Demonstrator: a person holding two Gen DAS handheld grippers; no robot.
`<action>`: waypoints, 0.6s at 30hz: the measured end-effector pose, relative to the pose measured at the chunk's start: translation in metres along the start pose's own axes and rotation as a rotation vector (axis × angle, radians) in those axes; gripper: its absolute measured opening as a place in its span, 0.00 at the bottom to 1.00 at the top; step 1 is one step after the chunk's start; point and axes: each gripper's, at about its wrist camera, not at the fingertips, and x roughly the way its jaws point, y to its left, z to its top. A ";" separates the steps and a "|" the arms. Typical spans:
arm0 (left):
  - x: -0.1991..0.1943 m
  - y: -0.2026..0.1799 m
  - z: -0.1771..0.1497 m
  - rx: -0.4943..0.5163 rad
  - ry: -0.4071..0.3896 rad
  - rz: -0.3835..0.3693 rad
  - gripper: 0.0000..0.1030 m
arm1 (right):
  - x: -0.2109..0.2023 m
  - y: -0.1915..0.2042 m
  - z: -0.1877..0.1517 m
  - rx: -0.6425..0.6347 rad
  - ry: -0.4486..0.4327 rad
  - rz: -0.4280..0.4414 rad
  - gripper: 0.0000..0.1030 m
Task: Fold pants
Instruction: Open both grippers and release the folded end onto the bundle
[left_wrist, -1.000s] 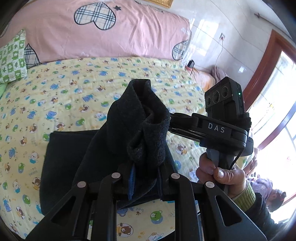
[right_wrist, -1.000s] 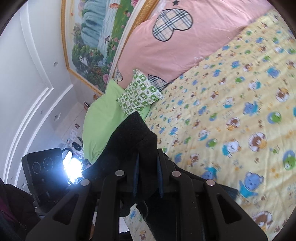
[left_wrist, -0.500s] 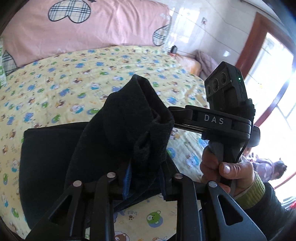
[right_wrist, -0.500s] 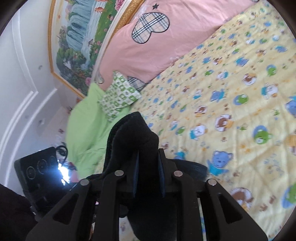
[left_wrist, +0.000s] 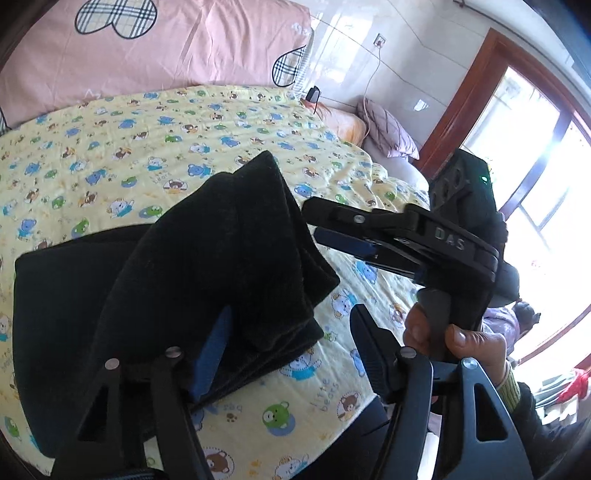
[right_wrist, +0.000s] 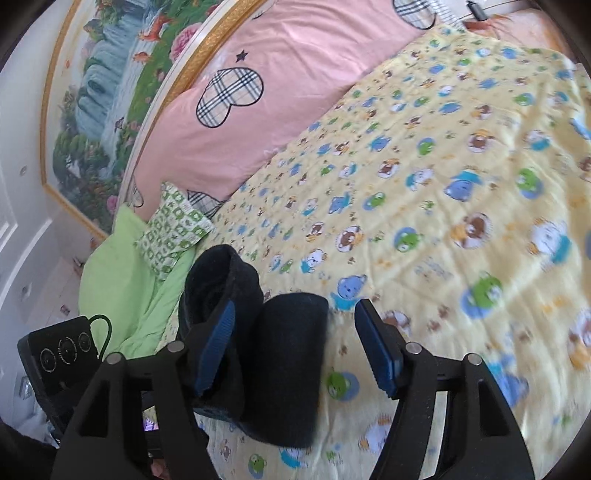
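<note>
Pants (left_wrist: 207, 266) dropped; both claws, L (left_wrist: 288, 347) & R (right_wrist: 295, 347), now sprung apart.

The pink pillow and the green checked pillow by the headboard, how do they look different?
The pink pillow is much the larger and runs along the head of the bed; the green checked pillow is small and sits at its end. The pink pillow is plain with plaid hearts; the green checked pillow is covered in a green and white pattern. Both lie beyond the yellow sheet.

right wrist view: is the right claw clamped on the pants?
No. The right claw stands open, its right finger well clear of the black pants.
</note>
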 end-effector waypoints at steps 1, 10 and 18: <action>-0.003 0.002 -0.001 -0.009 -0.001 -0.010 0.65 | -0.003 0.001 -0.001 0.000 -0.004 -0.004 0.67; -0.039 0.024 -0.008 -0.078 -0.059 0.020 0.65 | -0.019 0.037 -0.010 -0.079 -0.025 -0.059 0.76; -0.065 0.046 -0.014 -0.132 -0.107 0.051 0.65 | -0.015 0.070 -0.014 -0.181 -0.023 -0.134 0.78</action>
